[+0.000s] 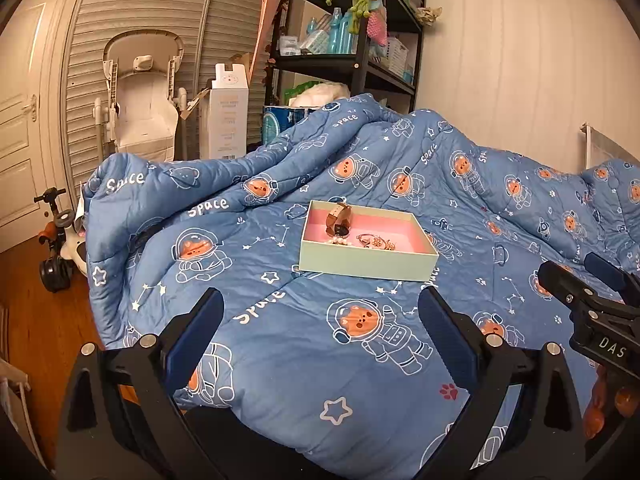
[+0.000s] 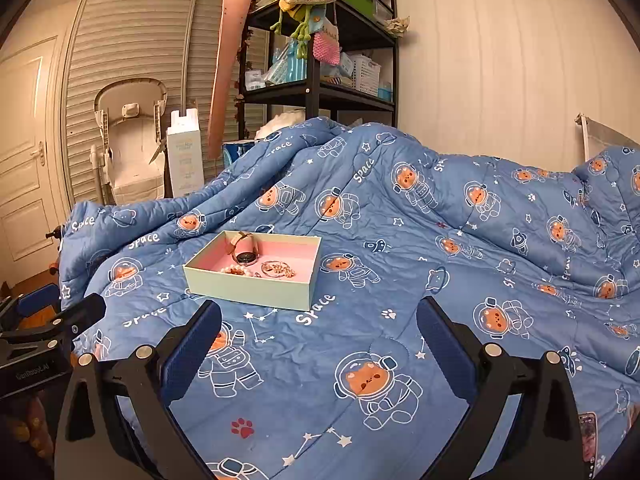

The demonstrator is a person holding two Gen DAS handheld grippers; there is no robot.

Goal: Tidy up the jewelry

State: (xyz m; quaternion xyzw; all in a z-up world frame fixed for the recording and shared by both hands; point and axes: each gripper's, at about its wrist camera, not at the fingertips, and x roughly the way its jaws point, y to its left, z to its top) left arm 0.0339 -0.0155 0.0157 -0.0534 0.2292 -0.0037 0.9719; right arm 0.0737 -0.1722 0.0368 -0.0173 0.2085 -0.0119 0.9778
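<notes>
**Jewelry gathered in the box, both claws held off**

A shallow box (image 1: 368,258), pale green outside and pink inside, is set flat on the blue quilt (image 1: 320,360), on the one fairly level stretch in front of the bunched folds, probably so that it does not tip. All the jewelry that can be seen is kept inside it. A watch (image 1: 338,220) is stood on its curled band against the far left wall, the dark face turned forward; that lean seems to be what holds it upright. A ring-like bangle (image 1: 365,239) and a small gold tangle (image 1: 382,244) are laid near the front wall, and pale beads (image 1: 338,241) are just beside them, toward the watch. Whether these pieces are touching cannot be told.

The left gripper (image 1: 320,320) is held short of the box with its jaws spread wide and nothing between them. The right gripper (image 2: 318,328) is likewise held apart from the box, jaws wide and empty, the box being seen ahead and to its left. Each tool is caught at the edge of the other's view.

Nothing loose is seen on the quilt, so the sorting is judged either finished or about to be done within the box. The small pieces are clustered, so picking one out alone is likely to be hard.
</notes>
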